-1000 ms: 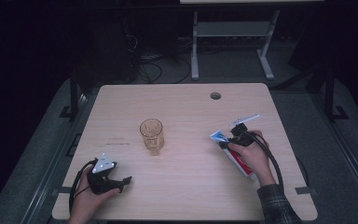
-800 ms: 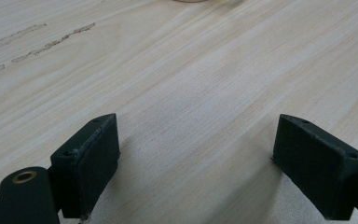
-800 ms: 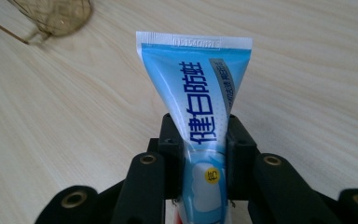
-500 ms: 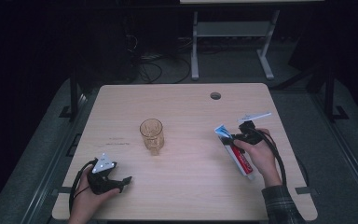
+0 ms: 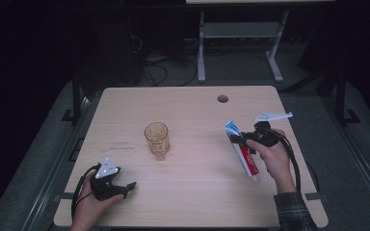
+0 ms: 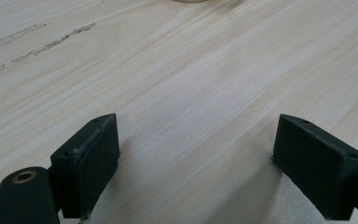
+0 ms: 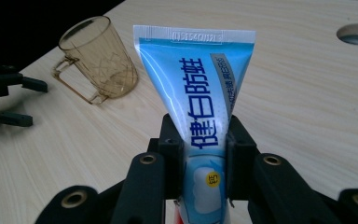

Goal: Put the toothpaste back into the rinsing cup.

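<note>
Pale wooden tabletop (image 5: 192, 192); right gripper (image 7: 205, 140) clamps a blue toothpaste tube (image 7: 200, 84) printed "健白防蛀"; left gripper (image 6: 196, 163) gapes unladen.

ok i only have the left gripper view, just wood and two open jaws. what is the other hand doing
Observer: The right gripper is clamped on a toothpaste tube, its crimped end pointing away from the hand.
Operator: is the tube off the table
Observer: The high view shows the tube slanting, crimped end raised; whether its cap end touches the table I cannot tell.
Operator: anything else out there
Observer: An amber handled cup stands upright mid-table, apart from the left gripper.
</note>
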Action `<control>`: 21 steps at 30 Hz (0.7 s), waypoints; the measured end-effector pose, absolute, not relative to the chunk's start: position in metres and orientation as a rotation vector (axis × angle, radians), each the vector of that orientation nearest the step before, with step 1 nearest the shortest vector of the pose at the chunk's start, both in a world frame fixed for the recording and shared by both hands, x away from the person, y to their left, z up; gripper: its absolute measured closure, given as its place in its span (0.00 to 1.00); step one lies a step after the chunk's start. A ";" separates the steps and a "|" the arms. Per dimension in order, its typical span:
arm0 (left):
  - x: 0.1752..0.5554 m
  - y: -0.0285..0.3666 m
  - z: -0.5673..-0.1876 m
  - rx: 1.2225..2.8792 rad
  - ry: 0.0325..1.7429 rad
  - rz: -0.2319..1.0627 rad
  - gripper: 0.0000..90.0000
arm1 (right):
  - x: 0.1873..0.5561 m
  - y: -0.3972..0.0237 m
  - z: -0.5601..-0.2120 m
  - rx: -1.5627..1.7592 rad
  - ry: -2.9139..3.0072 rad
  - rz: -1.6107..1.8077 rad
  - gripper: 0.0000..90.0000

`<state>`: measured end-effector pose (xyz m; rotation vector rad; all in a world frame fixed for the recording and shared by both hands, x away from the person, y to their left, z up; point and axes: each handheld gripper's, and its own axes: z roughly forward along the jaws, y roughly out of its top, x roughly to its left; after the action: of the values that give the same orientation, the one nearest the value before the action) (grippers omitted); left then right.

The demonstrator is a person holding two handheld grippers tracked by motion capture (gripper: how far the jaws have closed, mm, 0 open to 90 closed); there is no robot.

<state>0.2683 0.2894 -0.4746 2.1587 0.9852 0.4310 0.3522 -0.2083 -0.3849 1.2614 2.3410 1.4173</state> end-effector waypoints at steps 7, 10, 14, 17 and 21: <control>0.268 0.289 -0.475 2.159 0.985 0.431 0.15 | 0.350 -0.203 -0.377 1.179 2.305 1.490 0.81; 0.268 0.289 -0.475 2.160 0.984 0.433 0.15 | 0.351 -0.199 -0.376 1.156 2.309 1.497 0.81; 0.268 0.289 -0.475 2.160 0.984 0.433 0.15 | 0.352 -0.195 -0.373 1.130 2.314 1.504 0.81; 0.268 0.289 -0.475 2.160 0.984 0.433 0.15 | 0.356 -0.190 -0.371 1.110 2.314 1.533 0.81; 0.268 0.289 -0.475 2.161 0.983 0.433 0.15 | 0.361 -0.183 -0.368 1.090 2.307 1.560 0.81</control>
<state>0.2684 0.2895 -0.4746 2.1605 0.9833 0.4327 0.3607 -0.1827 -0.3678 1.0903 2.3073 1.5605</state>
